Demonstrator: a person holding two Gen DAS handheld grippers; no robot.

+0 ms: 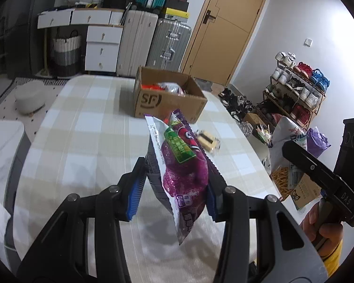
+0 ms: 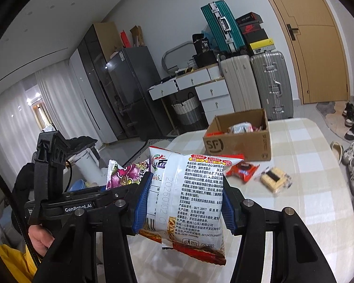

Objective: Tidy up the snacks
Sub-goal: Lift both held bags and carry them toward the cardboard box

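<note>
Snacks are lifted so they can go into the open brown cardboard box (image 1: 170, 99). The shiny purple snack bag (image 1: 184, 172) is clamped in the left claw (image 1: 172, 193), above the checked tablecloth (image 1: 82, 129). The white crinkly snack bag (image 2: 188, 195) is squeezed between the right claw's (image 2: 181, 202) blue pads.

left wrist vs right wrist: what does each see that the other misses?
Left wrist only: the shoe rack by the wall and the front of the purple snack bag clamped in the left gripper.

Right wrist only: the fridge, the curtains, the red snack packet on the table, and the printed back of the stick-snack bag clamped in the right gripper.

Both: the SF cardboard box, the wafer packet, the checked tablecloth, suitcases, and the door.
</note>
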